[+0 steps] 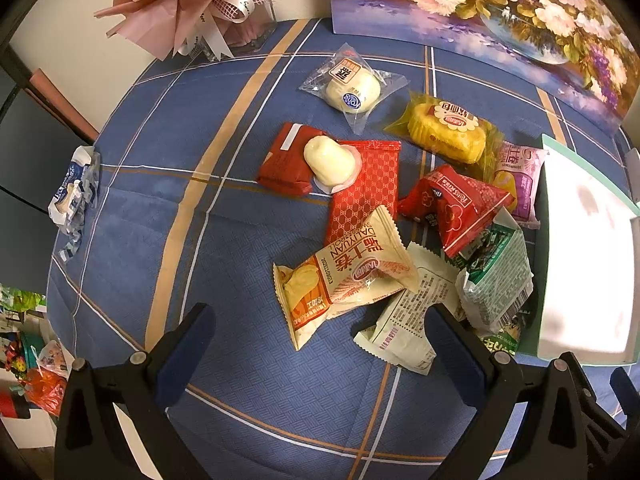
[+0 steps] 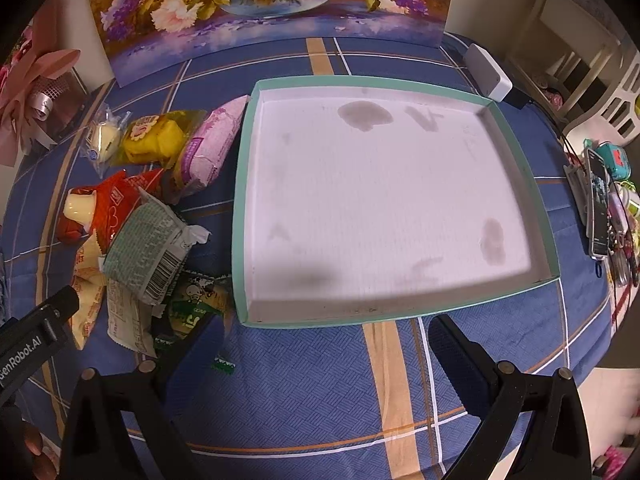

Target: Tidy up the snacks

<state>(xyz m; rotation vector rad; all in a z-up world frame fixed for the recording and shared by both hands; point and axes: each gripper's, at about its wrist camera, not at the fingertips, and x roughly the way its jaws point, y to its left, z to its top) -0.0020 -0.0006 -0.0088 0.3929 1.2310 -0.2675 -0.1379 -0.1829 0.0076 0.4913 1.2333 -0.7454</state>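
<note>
The left gripper (image 1: 320, 344) hung above the tabletop (image 1: 248, 380) with its jaws spread wide and nothing between them, its fingers framing the near end of a pile of snacks. Just ahead of it lay a cream Daliyuan swiss roll packet (image 1: 344, 276), resting partly on a red patterned wrapper (image 1: 366, 188) and overlapping a pale packet printed with small text (image 1: 408, 312). Beside these sat a grey-green packet with a barcode (image 1: 498, 280) and a crumpled red packet (image 1: 460, 208). Farther back, a white jelly cup (image 1: 330, 160) leaned on a dark red packet (image 1: 286, 160); beyond them were a clear-wrapped white bun (image 1: 352, 88), a yellow cake in clear wrap (image 1: 448, 132) and a purple packet (image 1: 520, 180) touching the wall of the tray. A torn blue-and-white wrapper (image 1: 74, 200) lay alone at the left edge of the tabletop.

The right gripper (image 2: 324, 344) was likewise parted and held nothing, poised over the blue checked cloth just before the near wall of a shallow teal-rimmed tray (image 2: 240, 200). The tray's white floor showed several dark stains and held no snacks. The snack pile lay against the tray's left side, with a dark green packet (image 2: 192, 304) at its near end. A floral painting (image 2: 260, 8) stood along the far edge, a pink wrapped bouquet (image 1: 188, 4) at the far left corner, and a phone (image 2: 598, 208) among small items at the right edge.
</note>
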